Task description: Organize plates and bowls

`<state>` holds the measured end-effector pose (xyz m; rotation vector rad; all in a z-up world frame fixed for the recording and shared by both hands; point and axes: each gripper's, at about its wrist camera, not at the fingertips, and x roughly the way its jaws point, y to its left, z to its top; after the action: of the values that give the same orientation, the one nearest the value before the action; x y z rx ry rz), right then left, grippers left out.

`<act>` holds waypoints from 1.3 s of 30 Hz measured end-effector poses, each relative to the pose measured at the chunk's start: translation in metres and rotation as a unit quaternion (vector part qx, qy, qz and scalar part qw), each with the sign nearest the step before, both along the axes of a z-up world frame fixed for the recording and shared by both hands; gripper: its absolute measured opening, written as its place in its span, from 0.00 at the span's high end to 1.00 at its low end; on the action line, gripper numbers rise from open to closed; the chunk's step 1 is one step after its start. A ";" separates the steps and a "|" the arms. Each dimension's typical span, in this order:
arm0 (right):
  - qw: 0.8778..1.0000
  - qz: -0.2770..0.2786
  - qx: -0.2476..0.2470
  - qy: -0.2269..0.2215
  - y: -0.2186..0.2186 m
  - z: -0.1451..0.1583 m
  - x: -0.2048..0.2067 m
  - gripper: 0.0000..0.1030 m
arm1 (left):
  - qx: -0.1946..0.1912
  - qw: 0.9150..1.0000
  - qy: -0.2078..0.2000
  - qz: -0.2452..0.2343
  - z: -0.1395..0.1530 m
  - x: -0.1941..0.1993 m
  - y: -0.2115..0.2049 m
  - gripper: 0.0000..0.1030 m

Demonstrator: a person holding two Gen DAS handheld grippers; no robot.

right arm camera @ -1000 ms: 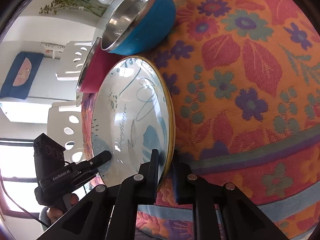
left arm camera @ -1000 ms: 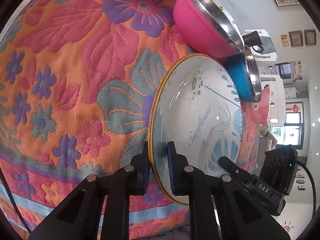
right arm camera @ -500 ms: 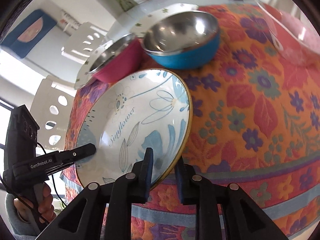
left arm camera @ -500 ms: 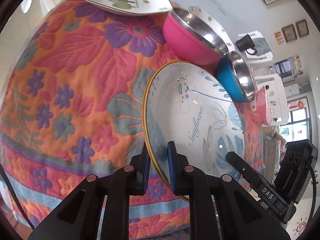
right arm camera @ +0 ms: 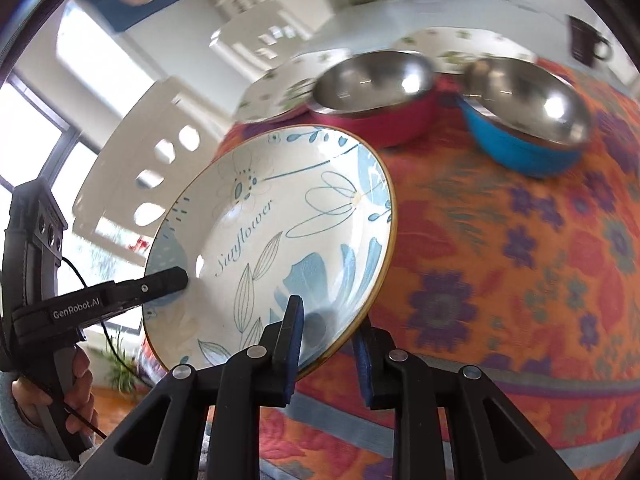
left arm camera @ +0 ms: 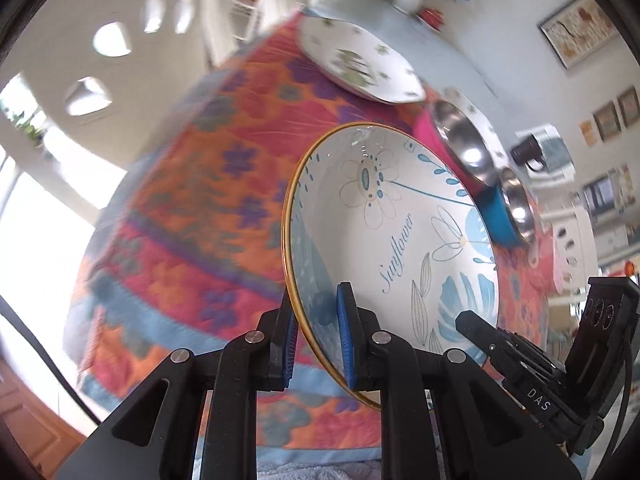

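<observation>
My right gripper [right arm camera: 324,344] has just been opening around the plate [right arm camera: 280,240] rim, so my clamped left gripper [left arm camera: 316,336] now carries it alone, lifted off the cloth [right arm camera: 520,260].

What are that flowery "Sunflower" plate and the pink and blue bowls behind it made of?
The Sunflower plate looks like glazed ceramic: glossy white, painted blue flowers, gold rim. The pink bowl and blue bowl seem to be polished steel inside, mirror-bright with glints, with a coloured outer shell, maybe plastic or enamel.
</observation>
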<state>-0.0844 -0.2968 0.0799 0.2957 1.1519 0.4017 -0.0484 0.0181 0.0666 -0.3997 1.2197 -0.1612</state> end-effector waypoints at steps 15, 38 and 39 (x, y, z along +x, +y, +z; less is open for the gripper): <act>0.996 0.083 0.011 0.031 0.053 -0.018 0.005 0.75 | 0.008 0.997 0.029 0.077 -0.013 -0.034 0.047 0.86; 0.993 -0.034 -0.006 -0.113 -0.059 0.117 0.024 0.16 | 0.063 0.988 -0.117 0.079 0.083 -0.012 0.067 0.59; 0.988 -0.038 -0.016 -0.150 -0.066 0.141 0.025 0.16 | 0.065 0.987 -0.132 0.072 0.094 -0.008 0.064 0.58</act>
<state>-0.0599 -0.3628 0.2207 0.2407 0.8493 0.3468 -0.0567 0.0823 0.1607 -0.3398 0.9310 -0.0092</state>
